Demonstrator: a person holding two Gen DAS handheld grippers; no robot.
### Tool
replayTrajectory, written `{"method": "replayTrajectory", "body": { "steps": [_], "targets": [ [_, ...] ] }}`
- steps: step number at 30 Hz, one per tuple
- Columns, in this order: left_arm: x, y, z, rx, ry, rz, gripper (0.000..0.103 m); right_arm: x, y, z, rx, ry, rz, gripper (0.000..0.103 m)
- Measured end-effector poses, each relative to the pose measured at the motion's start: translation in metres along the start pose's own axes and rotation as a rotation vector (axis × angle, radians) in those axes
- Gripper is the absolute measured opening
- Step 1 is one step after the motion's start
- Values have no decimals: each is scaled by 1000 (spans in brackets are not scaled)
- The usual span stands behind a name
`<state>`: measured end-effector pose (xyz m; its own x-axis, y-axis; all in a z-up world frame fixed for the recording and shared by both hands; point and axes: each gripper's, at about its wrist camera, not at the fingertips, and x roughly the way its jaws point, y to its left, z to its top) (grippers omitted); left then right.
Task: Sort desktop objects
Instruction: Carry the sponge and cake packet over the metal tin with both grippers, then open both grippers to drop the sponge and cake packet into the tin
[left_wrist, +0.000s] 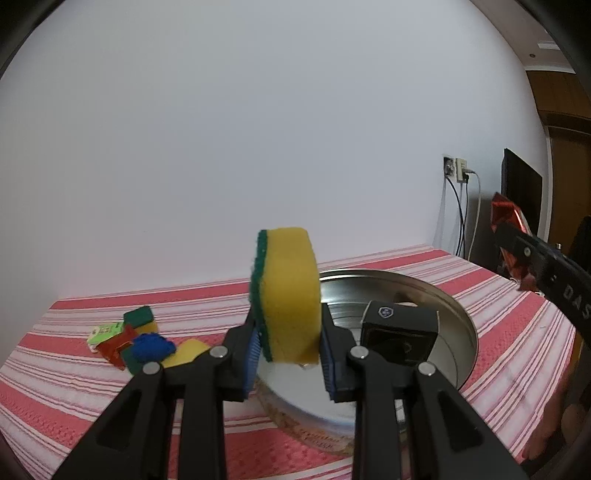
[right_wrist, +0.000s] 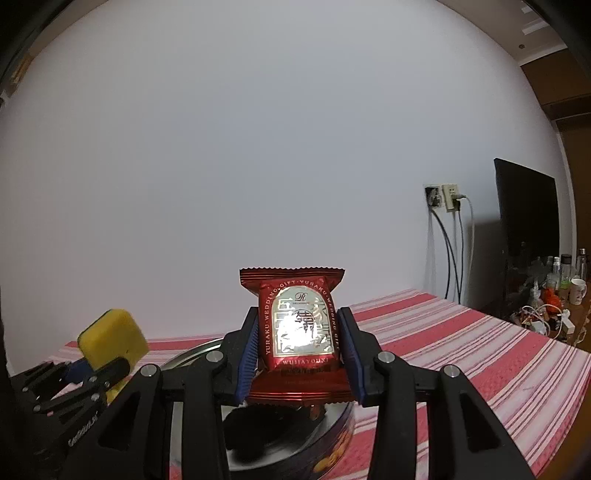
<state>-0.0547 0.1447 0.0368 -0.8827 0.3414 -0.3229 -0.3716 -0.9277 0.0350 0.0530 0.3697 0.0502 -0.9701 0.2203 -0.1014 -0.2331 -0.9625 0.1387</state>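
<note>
My left gripper (left_wrist: 288, 354) is shut on a yellow sponge with a green scouring side (left_wrist: 286, 291), held upright above the near rim of a round metal tin (left_wrist: 458, 314). A black box (left_wrist: 399, 336) lies in the tin. My right gripper (right_wrist: 301, 354) is shut on a red foil snack packet (right_wrist: 301, 328), held over the same tin (right_wrist: 332, 435). The left gripper with the sponge (right_wrist: 110, 338) shows at the left of the right wrist view. The right gripper with the packet (left_wrist: 508, 218) shows at the right edge of the left wrist view.
A pile at the left holds two more sponges (left_wrist: 142, 317), a blue scrubber (left_wrist: 151, 347), a red packet (left_wrist: 116, 347) and a green-white box (left_wrist: 105, 330) on the red-striped cloth (left_wrist: 74, 387). A black monitor (right_wrist: 528, 210), wall sockets with cables (right_wrist: 448, 203) and cluttered bottles (right_wrist: 554, 280) are at the right.
</note>
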Motion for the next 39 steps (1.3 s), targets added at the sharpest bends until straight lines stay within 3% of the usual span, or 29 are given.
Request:
{"method": "replayTrajectory", "body": {
  "steps": [13,20,32,34,36,37,38,39],
  "targets": [
    [26,-20,28,36,2,5,27,42,0,10,-39,9,-19,44],
    [64,-19,32,16,127,18,27,76,7,7,-76,98,-1,44],
    [98,-21,23,33,242,32,28,111,8,-8,-81,258,40,44],
    [99,-20,22,23,251,15,36,116,8,-10,-87,281,65,45],
    [97,-18,22,13,237,29,81,113,7,-13,-84,273,67,53],
    [92,-17,22,11,208,46,90,108,5,-15,-75,251,67,58],
    [88,-16,21,13,177,61,100,103,4,-16,-64,224,65,70],
    [83,-14,21,18,140,81,102,96,2,-17,-45,180,61,80]
  ]
}}
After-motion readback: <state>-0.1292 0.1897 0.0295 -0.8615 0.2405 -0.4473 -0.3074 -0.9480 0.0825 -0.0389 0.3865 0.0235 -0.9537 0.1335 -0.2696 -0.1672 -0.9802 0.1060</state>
